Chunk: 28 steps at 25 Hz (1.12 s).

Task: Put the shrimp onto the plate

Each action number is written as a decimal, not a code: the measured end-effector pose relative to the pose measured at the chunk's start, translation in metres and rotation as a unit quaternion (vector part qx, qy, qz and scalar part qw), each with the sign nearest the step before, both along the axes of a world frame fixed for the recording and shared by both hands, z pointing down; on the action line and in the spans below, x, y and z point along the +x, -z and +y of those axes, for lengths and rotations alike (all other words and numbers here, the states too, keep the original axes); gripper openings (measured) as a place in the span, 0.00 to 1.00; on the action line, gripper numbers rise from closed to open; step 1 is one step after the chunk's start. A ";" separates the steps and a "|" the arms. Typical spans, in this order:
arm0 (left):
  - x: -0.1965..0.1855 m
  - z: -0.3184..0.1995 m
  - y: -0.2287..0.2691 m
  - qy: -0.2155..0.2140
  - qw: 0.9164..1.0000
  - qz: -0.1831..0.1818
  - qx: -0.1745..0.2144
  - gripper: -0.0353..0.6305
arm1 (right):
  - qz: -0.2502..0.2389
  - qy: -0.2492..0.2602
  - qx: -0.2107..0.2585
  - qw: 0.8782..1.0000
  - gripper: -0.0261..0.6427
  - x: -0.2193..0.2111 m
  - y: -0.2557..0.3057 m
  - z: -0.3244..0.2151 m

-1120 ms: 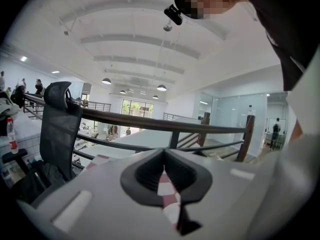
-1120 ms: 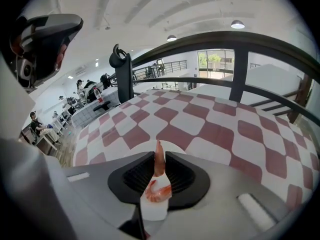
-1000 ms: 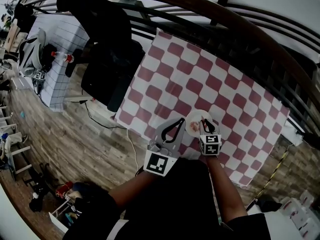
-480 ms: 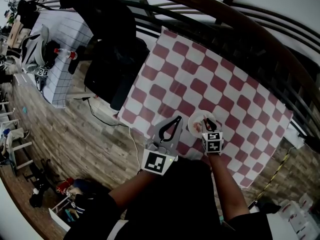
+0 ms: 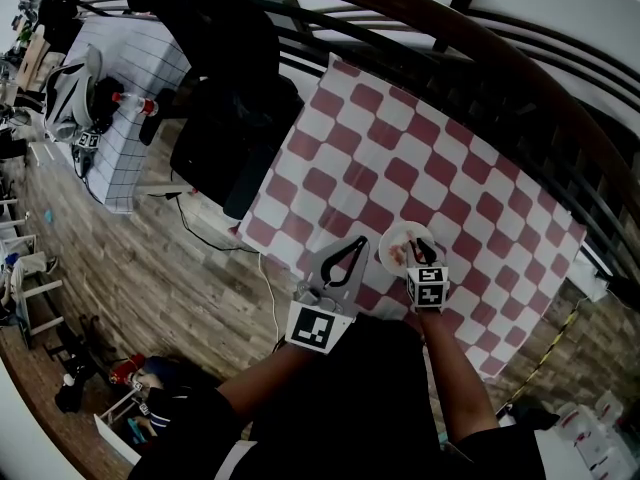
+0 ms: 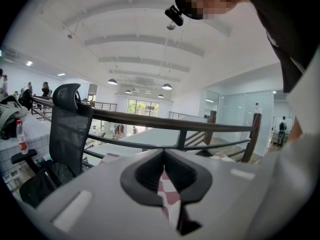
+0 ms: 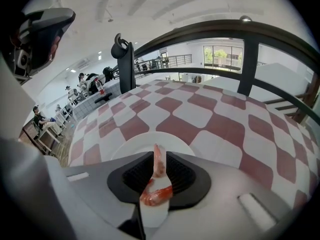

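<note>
Near the checked tabletop's (image 5: 400,148) front edge, right hand-held gripper (image 5: 417,252) clamps a curled orange shrimp (image 7: 155,186) over the round white plate's (image 7: 131,144) near rim; release here may fall short.

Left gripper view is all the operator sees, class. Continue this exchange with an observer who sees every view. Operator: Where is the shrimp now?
Observer: The orange-pink shrimp is pinched between the jaws of the right gripper.
Operator: And the plate?
Observer: The round white plate lies on the red-and-white checked tablecloth, under the held shrimp.
Operator: Where is my gripper relative to it?
Observer: The left gripper is just beside the plate's left edge in the head view.
</note>
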<state>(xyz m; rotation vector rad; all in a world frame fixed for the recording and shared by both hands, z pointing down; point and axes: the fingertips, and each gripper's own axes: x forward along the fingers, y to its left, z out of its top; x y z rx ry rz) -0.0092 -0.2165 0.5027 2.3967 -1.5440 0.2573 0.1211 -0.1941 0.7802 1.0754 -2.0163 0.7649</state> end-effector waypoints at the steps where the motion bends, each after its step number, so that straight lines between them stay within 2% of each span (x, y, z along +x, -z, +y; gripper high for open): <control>1: 0.000 0.001 0.001 -0.001 1.000 -0.001 0.002 0.06 | 0.000 -0.001 0.002 1.000 0.15 0.001 0.003 0.000; 13: 0.005 0.015 0.012 -0.018 1.000 0.005 0.014 0.06 | -0.017 -0.018 0.039 0.999 0.15 0.000 0.044 -0.002; 19: 0.007 0.022 0.023 -0.025 0.999 0.013 0.024 0.06 | -0.039 -0.022 0.077 0.996 0.14 -0.006 0.087 0.001; 25: 0.007 0.038 0.037 -0.044 0.998 0.020 0.041 0.06 | -0.067 -0.055 0.132 0.987 0.09 -0.010 0.148 0.007; 28: 0.009 0.046 0.043 -0.060 0.997 0.020 0.052 0.06 | -0.093 -0.089 0.163 0.978 0.04 -0.008 0.184 0.014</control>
